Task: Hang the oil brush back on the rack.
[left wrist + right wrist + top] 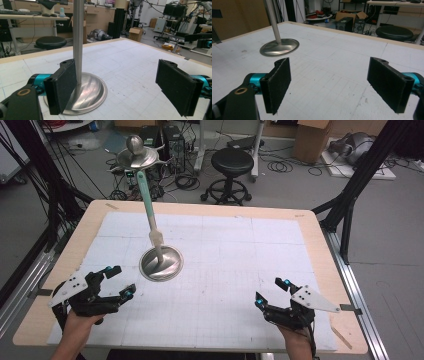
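A metal stand rises from a round steel base (161,264) on the white mat, left of centre; its pole (148,205) is pale green higher up and carries a steel dish with a ball (135,151) on top. My left gripper (116,281) is open near the front left, just left of the base, nothing between its pads. In the left gripper view the pole (78,42) and base (90,93) stand close behind the left pad (62,85). My right gripper (272,292) is open at the front right, empty. In the right gripper view the base (279,47) lies far off.
The white gridded mat (225,250) covers a wooden table (320,255). Beyond the far edge stand a black stool (232,162), cables, and cardboard boxes (311,140). Black frame legs (350,195) stand at both sides of the table.
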The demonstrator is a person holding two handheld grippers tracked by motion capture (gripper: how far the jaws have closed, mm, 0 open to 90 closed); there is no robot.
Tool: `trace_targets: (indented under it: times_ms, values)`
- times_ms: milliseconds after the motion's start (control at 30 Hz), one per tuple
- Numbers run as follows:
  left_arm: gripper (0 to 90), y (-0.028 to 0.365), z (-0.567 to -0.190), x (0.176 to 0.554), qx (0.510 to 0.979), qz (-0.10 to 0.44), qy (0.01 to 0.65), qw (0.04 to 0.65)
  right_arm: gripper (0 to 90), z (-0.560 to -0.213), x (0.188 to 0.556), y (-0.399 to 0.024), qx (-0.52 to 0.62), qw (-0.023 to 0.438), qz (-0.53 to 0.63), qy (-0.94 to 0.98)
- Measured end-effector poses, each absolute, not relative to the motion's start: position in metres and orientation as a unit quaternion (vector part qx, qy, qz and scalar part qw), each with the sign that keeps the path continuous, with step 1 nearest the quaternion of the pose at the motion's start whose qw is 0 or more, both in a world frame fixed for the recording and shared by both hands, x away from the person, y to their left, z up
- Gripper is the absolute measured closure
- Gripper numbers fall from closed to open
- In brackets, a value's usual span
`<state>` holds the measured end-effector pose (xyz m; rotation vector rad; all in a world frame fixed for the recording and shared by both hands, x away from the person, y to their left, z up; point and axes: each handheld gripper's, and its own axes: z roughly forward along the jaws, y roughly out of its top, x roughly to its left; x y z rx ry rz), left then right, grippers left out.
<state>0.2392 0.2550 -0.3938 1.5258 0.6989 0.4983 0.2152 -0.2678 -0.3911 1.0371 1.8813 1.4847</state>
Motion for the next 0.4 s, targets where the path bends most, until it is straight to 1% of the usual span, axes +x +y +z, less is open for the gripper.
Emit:
trace_targets:
  times_ms: [400]
  values:
    - [18.3, 0.2562, -0.3946, 0.2397, 0.67, 0.215, 0.308, 0.641, 18.4, -0.3913, 0.2155, -0.2681, 0.386, 0.259, 0.551, 0.693]
